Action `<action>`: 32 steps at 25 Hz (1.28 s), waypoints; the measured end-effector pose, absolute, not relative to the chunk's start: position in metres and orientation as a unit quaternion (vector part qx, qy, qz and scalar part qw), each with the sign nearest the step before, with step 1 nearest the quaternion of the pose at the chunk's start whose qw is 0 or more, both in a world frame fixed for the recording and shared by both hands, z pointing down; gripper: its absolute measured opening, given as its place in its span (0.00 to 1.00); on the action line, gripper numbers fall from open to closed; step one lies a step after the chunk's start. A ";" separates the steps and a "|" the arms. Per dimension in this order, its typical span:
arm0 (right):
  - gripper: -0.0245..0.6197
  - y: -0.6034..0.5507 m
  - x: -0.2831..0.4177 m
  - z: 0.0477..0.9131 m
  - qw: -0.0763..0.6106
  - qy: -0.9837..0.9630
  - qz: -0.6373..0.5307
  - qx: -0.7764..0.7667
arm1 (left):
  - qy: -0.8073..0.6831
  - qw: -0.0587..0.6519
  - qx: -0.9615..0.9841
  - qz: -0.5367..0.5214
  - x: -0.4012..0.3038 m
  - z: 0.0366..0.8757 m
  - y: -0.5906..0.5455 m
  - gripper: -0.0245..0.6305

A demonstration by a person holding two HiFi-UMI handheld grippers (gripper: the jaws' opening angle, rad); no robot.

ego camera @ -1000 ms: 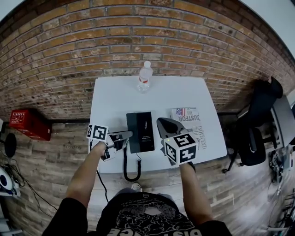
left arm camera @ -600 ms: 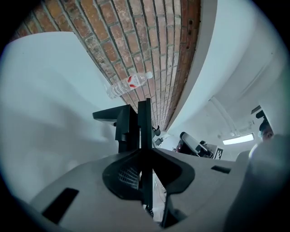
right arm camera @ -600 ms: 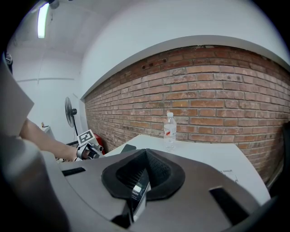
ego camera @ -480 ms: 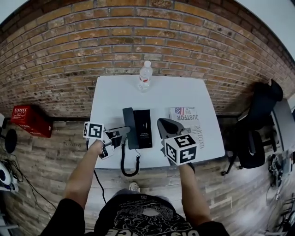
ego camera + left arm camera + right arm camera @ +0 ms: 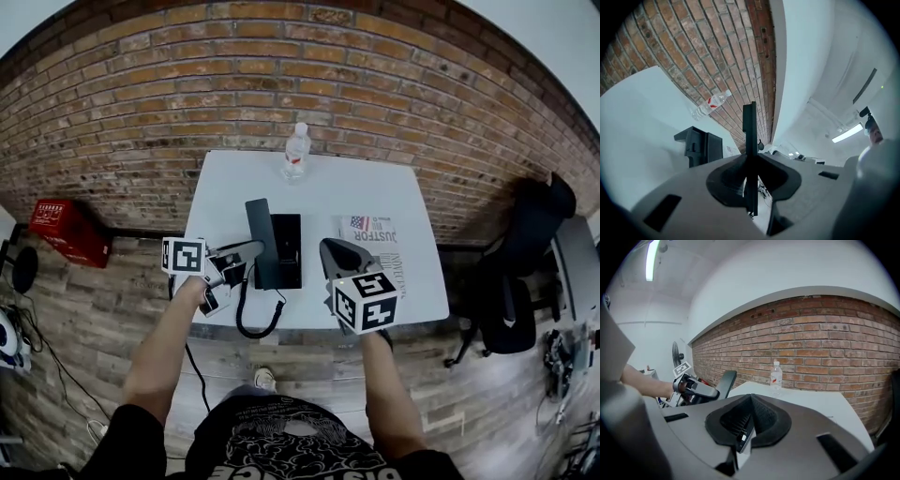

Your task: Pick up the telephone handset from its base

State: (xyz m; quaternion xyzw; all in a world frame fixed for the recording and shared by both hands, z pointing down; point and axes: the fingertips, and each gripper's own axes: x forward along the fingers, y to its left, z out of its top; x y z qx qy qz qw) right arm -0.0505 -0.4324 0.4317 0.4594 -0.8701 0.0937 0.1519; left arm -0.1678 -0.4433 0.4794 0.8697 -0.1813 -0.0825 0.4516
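The pick-up is looking essentially done. The left hand-held gripper (image 5: 249, 251) is pinching the telephone handset (image 5: 257, 230) near its lower end, and the handset is hanging clear of the base (image 5: 289, 249) rather than lying in its cradle. In the left gripper view the jaws are pressing on the handset from both sides, and the base is standing apart beyond it, its cradle side showing bare. What is left, by this reading, is only to carry the handset fully clear; the coiled cord (image 5: 251, 323) is drooping in a loop past the counter's near edge, so it is likely tethering the handset to the base.

The handset is showing as a long, slim, black bar with a slight bend. It is floating above the left side of the base, between the counter's left edge and its middle, and is running from the near edge toward the far one.

The right hand-held gripper (image 5: 326, 251) is hovering over the near edge to the right of the base, jaws pressed together with nothing between them.

The white counter (image 5: 337, 192) is also carrying a water bottle (image 5: 296, 152) at the middle of its far edge and a newspaper (image 5: 377, 246) toward its right edge.
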 end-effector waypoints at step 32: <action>0.04 -0.341 0.002 0.384 0.105 -0.888 0.059 0.443 | -0.295 0.353 0.876 -0.145 -0.146 0.392 -0.311 0.15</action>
